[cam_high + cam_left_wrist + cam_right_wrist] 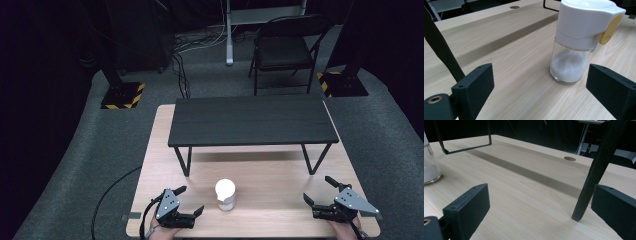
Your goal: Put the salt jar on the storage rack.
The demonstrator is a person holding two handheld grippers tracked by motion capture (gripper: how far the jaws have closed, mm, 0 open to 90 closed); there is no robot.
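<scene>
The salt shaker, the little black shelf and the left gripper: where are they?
salt shaker (576,32): left gripper view, on its white cap.
black shelf (252,120): high view, middle of its top.
left gripper (191,201): high view, midway between its open jaw tips.

Counter (280,200): pale wood, carrying a low black shelf (252,120).
Jar (225,194): white-capped, upright, near the front edge.
Left claw (190,200): jaws apart, just left of the jar.
Right claw (320,190): jaws apart, well apart from it.
</scene>
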